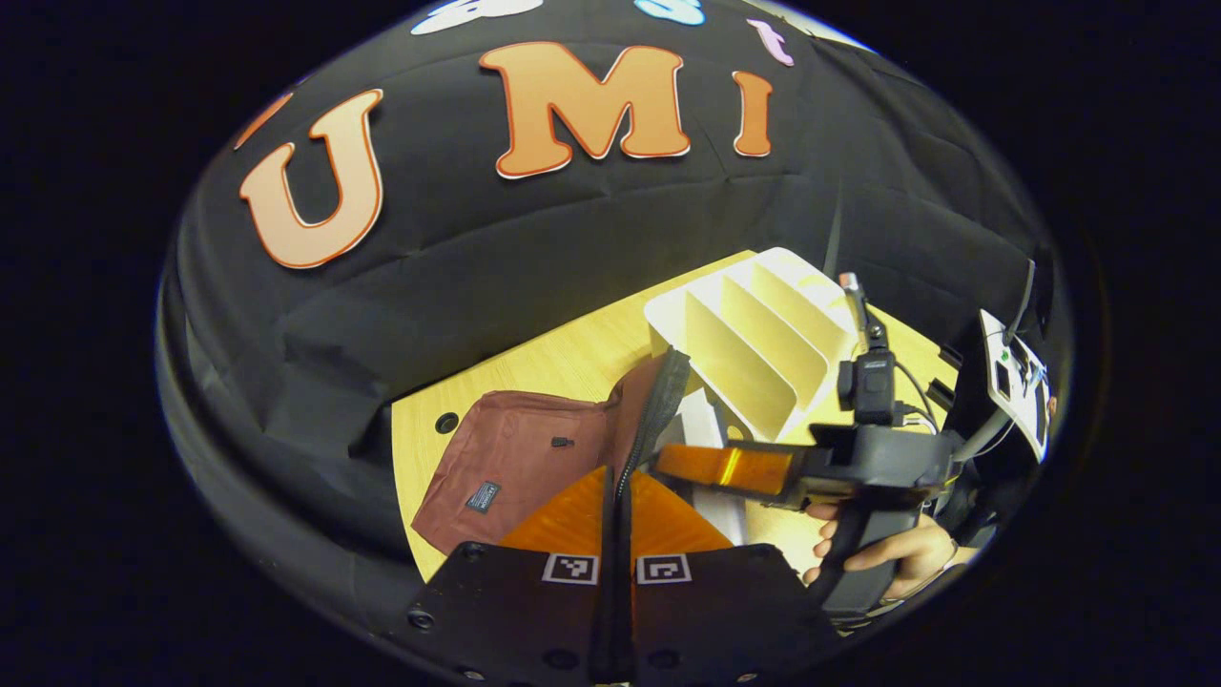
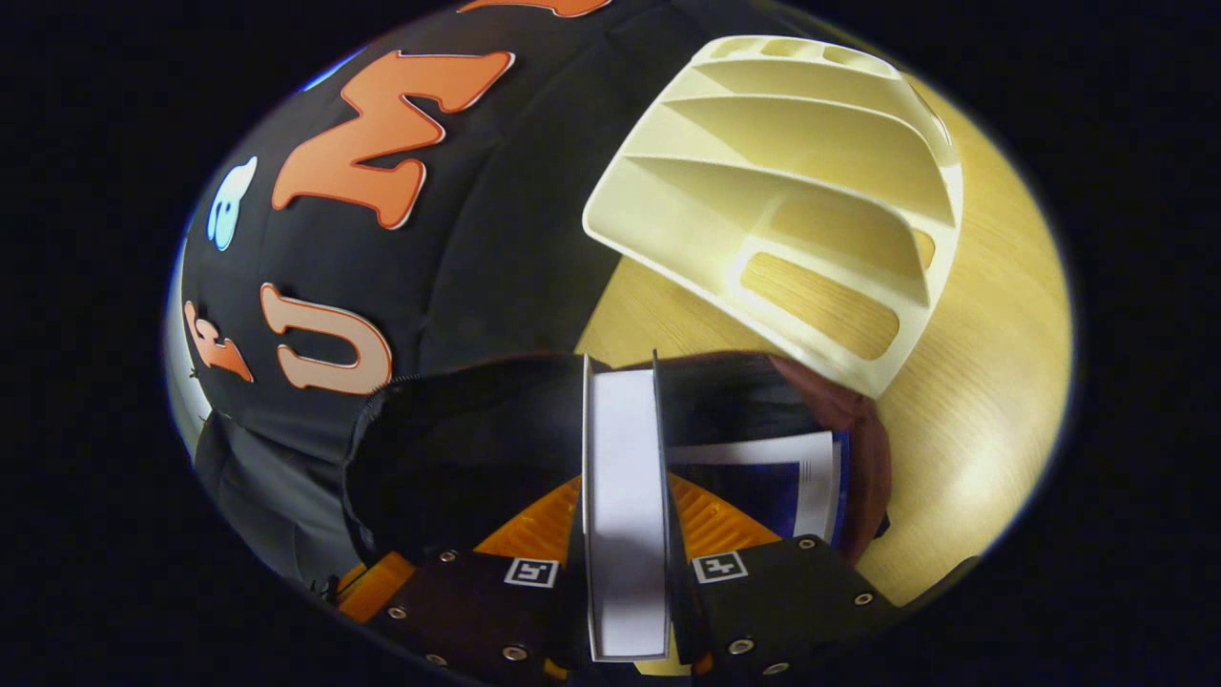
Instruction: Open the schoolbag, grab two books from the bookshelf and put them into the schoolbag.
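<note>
Book (image 2: 625, 515) number two, as I judge it, is on its way into the bag (image 1: 520, 458): the right tongs (image 2: 625, 572) pinch it by both sides, spine edge up, and hold it over the dark mouth of the bag. Inside the mouth another book (image 2: 777, 482) with a white and blue cover already lies, just beside the held one. The left tongs (image 1: 618, 534) are pressed together on the zipper edge (image 1: 658, 401) of the bag and lift it, so the mouth stands open. The bag itself lies on the worktop (image 1: 553, 358), touching or nearly touching the foot of the white bookshelf (image 2: 792, 181), whose slots look empty from here. In the left gripper view the right tongs and the hand (image 1: 887, 558) that holds them are seen just right of the bag, near the shelf. The next move, I think, calls for lowering the held book straight down between the raised flap and the first book, and letting it go only when it sits deep enough; the left tongs should keep the edge up until then, otherwise the soft flap may fall over the opening.
</note>
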